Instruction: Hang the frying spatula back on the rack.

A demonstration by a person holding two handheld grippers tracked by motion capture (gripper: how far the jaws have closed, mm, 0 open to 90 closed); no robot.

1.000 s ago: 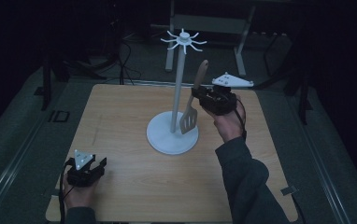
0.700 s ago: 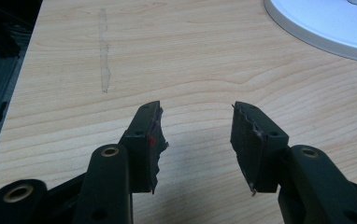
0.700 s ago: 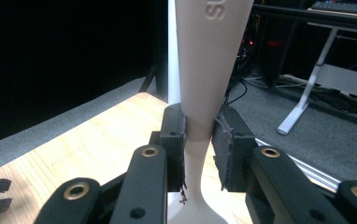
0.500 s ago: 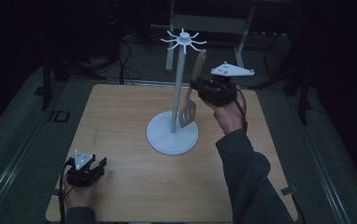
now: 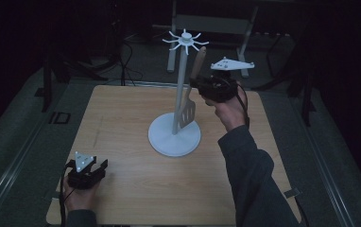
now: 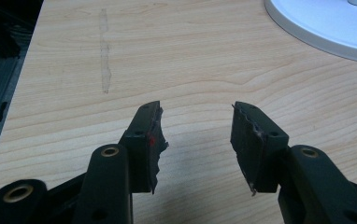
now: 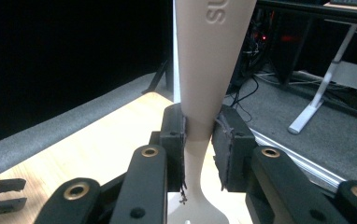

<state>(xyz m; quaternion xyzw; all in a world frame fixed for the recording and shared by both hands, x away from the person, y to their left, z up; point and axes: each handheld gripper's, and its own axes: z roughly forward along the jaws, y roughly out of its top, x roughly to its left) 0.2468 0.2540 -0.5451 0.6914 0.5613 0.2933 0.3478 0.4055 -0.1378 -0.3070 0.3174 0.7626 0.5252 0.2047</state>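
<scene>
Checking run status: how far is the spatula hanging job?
Done: the right gripper is shut on the spatula, lifted clear of the table beside the white stand. In hand: bringing the handle's top end up towards the hooks. Left: it isn't hung on a hook and released yet. The left gripper rests open and empty near the table's corner.

- In the right gripper view the spatula point(image 7: 214, 56) is cut off at twelve o'clock and again at six, its blade out of frame.
- The white stand point(image 6: 326, 23) is cropped at one o'clock in the left gripper view, leaving part of its base on the counter point(image 6: 190, 60).
- The stand's hooks point(image 5: 185, 40) are too small to read.
</scene>
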